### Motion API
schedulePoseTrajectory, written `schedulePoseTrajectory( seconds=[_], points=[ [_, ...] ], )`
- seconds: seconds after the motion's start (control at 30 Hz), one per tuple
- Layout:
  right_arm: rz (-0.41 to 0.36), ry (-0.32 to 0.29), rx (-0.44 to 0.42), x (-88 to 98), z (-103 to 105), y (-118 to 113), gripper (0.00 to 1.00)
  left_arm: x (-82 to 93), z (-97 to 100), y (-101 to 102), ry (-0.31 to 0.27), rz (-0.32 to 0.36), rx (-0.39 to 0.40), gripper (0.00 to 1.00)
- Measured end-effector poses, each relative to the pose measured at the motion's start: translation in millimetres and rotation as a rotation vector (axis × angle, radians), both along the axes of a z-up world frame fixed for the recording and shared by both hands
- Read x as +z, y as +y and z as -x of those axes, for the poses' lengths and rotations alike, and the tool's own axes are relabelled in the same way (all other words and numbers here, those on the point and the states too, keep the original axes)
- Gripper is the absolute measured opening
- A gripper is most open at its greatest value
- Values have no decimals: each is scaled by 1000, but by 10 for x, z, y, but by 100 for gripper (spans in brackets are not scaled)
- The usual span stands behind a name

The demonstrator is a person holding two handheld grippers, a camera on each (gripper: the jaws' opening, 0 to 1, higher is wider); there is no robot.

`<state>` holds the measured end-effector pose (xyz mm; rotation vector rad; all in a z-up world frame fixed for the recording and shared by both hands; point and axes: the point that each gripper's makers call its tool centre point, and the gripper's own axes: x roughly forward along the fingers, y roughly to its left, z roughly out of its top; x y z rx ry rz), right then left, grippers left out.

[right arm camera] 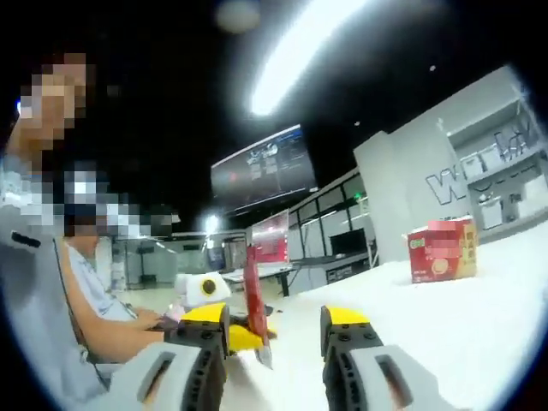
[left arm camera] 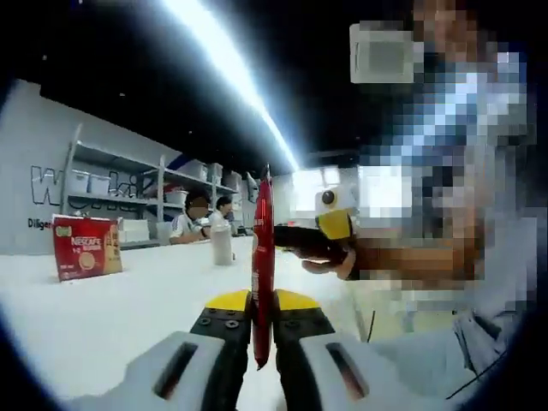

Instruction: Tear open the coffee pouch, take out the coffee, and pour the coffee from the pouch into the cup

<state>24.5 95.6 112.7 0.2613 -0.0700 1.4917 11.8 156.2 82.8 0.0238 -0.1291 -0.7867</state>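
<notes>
My left gripper (left arm camera: pixel 264 330) has its jaws closed on the red pouch (left arm camera: pixel 263 257), held upright above the desk (left arm camera: pixel 111 308) with its long axis vertical, while my right gripper (right arm camera: pixel 274 338), jaws open, stands beside its upper part, nearer the tear.

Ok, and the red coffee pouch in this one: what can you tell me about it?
The coffee pouch is a slim red stick sachet, glossy like foil or plastic, seen edge-on in the left gripper view. It stands upright above the white table, its lower part clamped between the yellow-tipped jaws of the left hand-held gripper. Its top tapers to a point and looks unopened. In the right gripper view it hangs between the open jaws of the right hand-held gripper, near the left jaw; contact there is unclear.
</notes>
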Motion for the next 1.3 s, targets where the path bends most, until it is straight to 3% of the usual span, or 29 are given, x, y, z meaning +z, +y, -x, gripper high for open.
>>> schedulePoseTrajectory(
  seconds=[0.17,0.23,0.37,0.47,0.6,0.7,0.83,1.07,1.13,1.3],
  points=[
    [4,46,-36,-251,-97,-97,42,-60,-62,269,40,9,70,12],
    [62,42,-68,-392,-155,-107,42,-50,-141,416,70,37,124,12],
    [78,-44,-70,-331,-169,-85,41,-57,-226,501,53,30,145,12],
    [76,-37,-67,-370,-206,-94,40,-129,-230,464,65,8,138,12],
    [87,-44,-31,-398,-90,-79,32,-157,-196,392,68,-17,127,12],
    [109,-73,-28,-433,-36,-51,32,-161,-179,382,62,-26,116,12],
    [114,-88,-42,-440,-39,-38,33,-121,-184,429,61,4,118,12],
    [57,-49,-91,-349,-141,-98,31,-34,-132,432,48,59,106,12],
    [59,-42,-101,-355,-165,-95,32,27,-95,417,8,69,104,12],
    [63,-41,-112,-372,-180,-95,32,-17,-121,430,43,72,108,12]
  ],
)
